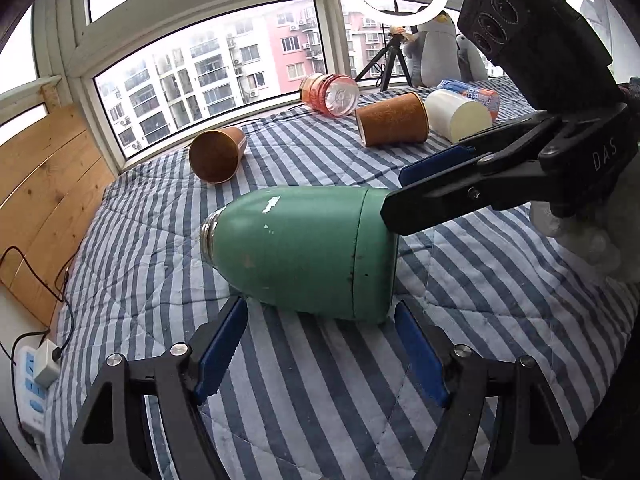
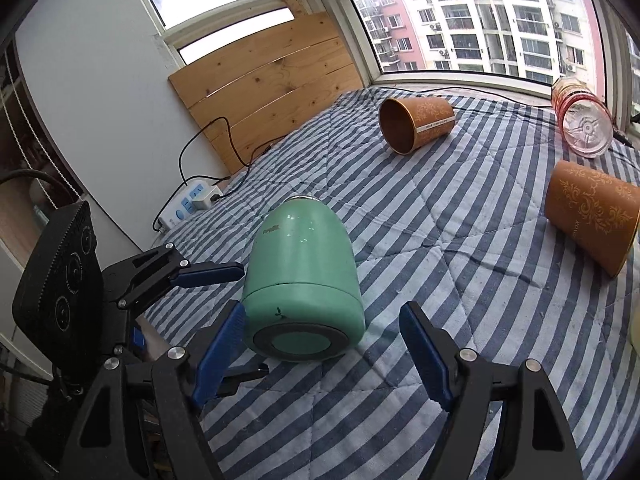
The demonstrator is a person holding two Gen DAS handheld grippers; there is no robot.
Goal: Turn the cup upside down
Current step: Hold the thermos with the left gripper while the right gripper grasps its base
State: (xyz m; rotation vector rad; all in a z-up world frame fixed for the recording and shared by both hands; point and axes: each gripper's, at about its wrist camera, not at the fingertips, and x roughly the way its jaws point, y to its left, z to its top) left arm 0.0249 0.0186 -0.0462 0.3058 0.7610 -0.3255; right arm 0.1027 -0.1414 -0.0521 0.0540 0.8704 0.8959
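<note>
Blue-padded fingers (image 1: 222, 354) of the left gripper (image 1: 320, 354) sit closest, spread wide and holding nothing, on either side of the green cup (image 1: 304, 252). That cup lies on its side near the middle of the bed (image 1: 320, 400), its steel mouth toward the wooden headboard (image 1: 44, 184) and its flat base toward the right gripper (image 2: 322, 356), which is equally wide and empty, the base sitting between its pads without touching.

To do this well, I'd judge one gripper should close across the wide lower body, just above the seam, since the shoulder tapers and would slip. Then lift clear of the quilt before swinging the mouth downward, and set it down squarely; the soft bedding could let it topple.

Counting from left to right: one power strip (image 1: 34, 384) by the bed's left edge, one green cup, two orange paper cups (image 1: 218, 154) (image 1: 394, 120) on their sides, one clear pinkish bottle (image 1: 330, 94) by the far edge, one white cup (image 1: 458, 114), and two plush penguins (image 1: 434, 46) at the far right corner.
</note>
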